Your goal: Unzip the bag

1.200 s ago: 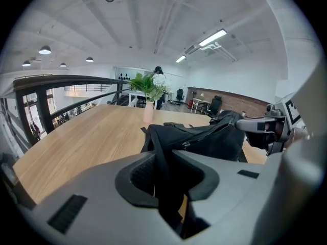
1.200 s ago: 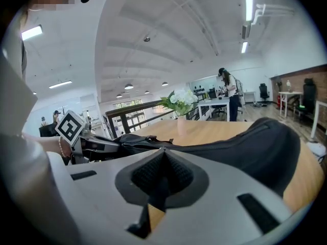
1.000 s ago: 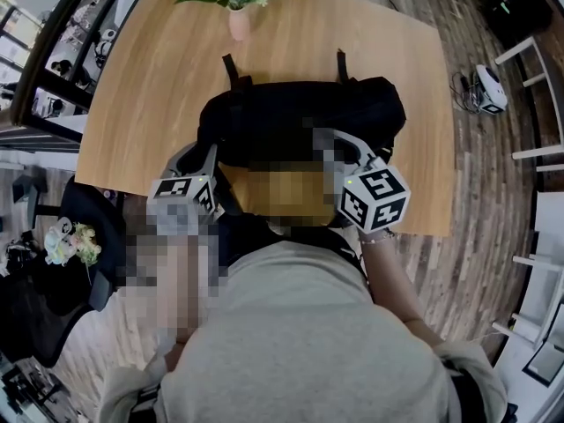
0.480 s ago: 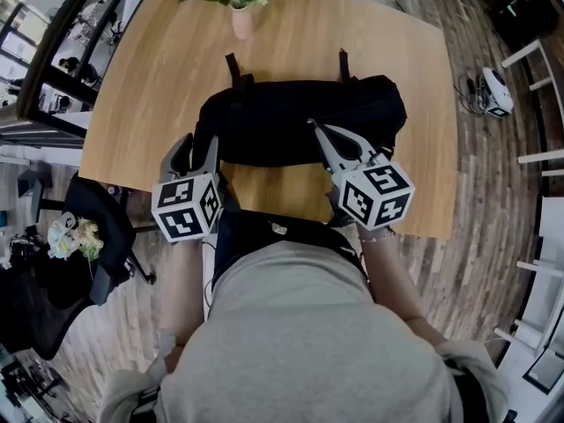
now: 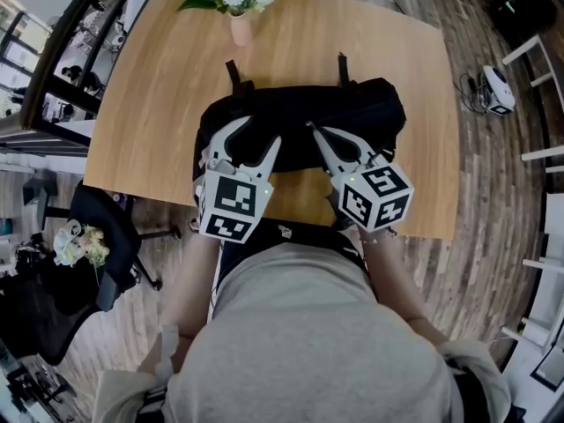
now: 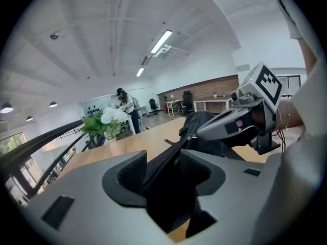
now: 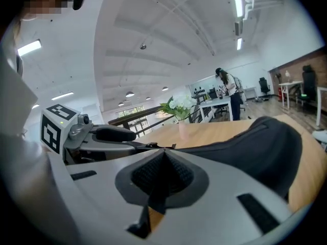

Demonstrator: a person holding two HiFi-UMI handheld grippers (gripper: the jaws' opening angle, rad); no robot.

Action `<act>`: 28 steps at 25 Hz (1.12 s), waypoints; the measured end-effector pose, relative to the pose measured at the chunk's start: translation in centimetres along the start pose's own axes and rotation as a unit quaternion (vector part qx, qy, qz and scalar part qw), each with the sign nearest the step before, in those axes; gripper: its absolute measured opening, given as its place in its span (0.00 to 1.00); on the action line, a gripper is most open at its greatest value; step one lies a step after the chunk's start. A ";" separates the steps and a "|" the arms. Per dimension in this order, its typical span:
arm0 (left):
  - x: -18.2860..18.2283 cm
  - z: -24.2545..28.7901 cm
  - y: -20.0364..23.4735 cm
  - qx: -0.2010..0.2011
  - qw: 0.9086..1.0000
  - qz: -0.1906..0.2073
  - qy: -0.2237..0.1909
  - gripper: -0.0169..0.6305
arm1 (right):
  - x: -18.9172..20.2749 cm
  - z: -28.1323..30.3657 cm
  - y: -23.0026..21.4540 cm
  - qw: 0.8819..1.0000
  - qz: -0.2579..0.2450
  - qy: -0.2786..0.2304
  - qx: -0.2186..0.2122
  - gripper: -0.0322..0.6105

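A black bag (image 5: 352, 113) lies across the wooden table (image 5: 150, 86), its two straps pointing away from me. My left gripper (image 5: 256, 134) hovers over the bag's left half, and its jaws are opening. In the left gripper view a black edge of the bag (image 6: 171, 149) runs between the pads (image 6: 132, 173), which stand apart from it. My right gripper (image 5: 310, 128) is shut, its tip at the bag's near top edge. In the right gripper view its pads (image 7: 176, 173) meet in front of the bag (image 7: 255, 147); I cannot see whether anything thin is pinched there.
A pink vase of white flowers (image 5: 238, 16) stands at the table's far edge behind the bag. A black chair (image 5: 97, 227) sits left of the table. My torso fills the bottom of the head view. A person (image 6: 125, 103) stands far off in the room.
My left gripper has moved right and forward from the table's near left edge onto the bag, and its jaws have spread wide. The right gripper has stayed put.
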State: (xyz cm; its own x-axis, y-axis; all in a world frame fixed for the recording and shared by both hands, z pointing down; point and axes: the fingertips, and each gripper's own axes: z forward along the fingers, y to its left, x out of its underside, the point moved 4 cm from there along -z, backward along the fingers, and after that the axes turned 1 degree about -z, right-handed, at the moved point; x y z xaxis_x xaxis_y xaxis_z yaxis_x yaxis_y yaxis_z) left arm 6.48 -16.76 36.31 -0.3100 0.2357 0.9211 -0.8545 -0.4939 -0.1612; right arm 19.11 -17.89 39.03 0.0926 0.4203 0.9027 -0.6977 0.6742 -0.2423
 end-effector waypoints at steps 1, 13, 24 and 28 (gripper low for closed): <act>-0.1 0.6 -0.8 0.014 1.000 0.007 0.002 0.34 | 0.0 0.0 0.1 1.000 -0.004 0.001 0.001 0.06; 0.1 4.5 -3.9 0.066 0.996 0.043 0.043 0.30 | -0.3 -0.3 0.4 0.999 -0.037 0.007 0.001 0.06; 0.6 4.8 -3.9 0.050 0.995 0.070 0.050 0.11 | -0.1 0.1 0.0 0.999 -0.044 0.011 0.008 0.06; 0.6 4.7 -3.8 0.051 0.995 0.067 0.047 0.10 | -0.2 0.0 -0.2 0.999 -0.042 0.004 0.016 0.06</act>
State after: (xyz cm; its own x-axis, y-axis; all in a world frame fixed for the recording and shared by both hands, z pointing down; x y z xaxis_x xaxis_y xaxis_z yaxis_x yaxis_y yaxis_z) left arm 11.53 -18.64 39.15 -0.4603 0.2359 0.8558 -0.7576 -0.6069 -0.2402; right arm 19.27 -18.13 38.91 0.1585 0.3677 0.9163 -0.7092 0.6881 -0.1535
